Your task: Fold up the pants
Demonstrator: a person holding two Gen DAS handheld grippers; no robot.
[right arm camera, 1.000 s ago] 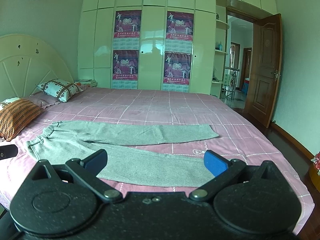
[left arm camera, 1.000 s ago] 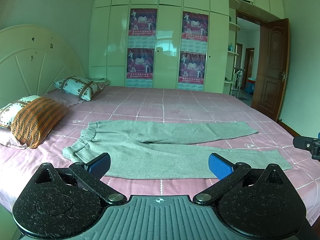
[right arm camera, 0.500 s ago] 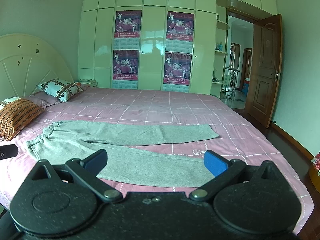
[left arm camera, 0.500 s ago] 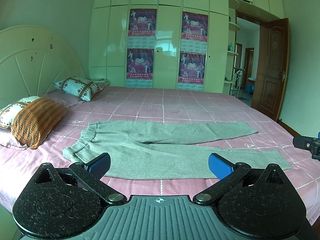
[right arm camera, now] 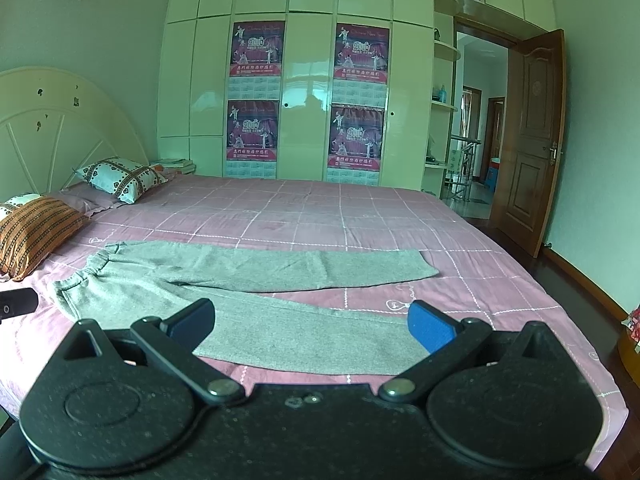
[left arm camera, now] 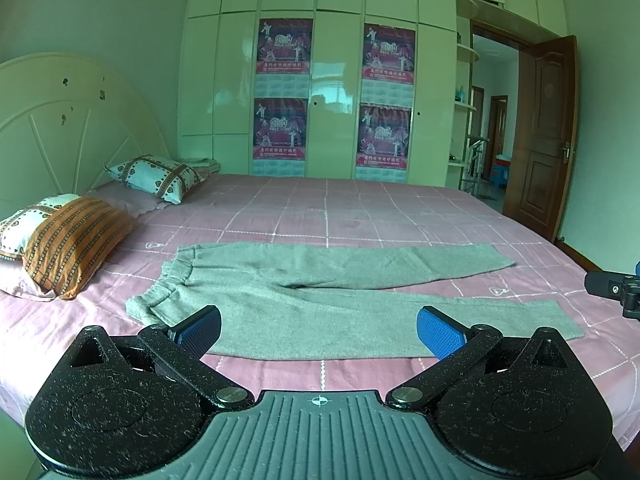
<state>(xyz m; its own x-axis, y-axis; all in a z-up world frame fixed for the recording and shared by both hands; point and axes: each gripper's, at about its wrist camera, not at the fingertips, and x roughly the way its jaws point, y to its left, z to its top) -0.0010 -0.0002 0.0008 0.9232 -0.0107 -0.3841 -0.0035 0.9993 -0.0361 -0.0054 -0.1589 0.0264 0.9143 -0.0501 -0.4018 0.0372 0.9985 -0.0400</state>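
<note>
Grey pants (left arm camera: 320, 300) lie unfolded across the lower middle of the frame on a pink checked bedspread (left arm camera: 360, 216), waistband toward the left, the two legs splayed apart toward the right. The left gripper (left arm camera: 318, 330) hangs above the near bed edge with its blue-padded fingers (left arm camera: 438, 332) spread wide and holding nothing; the near leg shows in the gap between them. The right gripper (right arm camera: 310, 326) is likewise spread and empty, its black body covering part of the near leg's lower edge. An orange striped pillow (left arm camera: 76, 240) and a heart-print pillow (left arm camera: 156, 176) sit at left beneath a cream headboard (left arm camera: 72, 120). Four posters (left arm camera: 284, 52) hang on the white wardrobe (left arm camera: 340, 100) at upper centre; a brown door (left arm camera: 548, 136) stands open at right.
</note>
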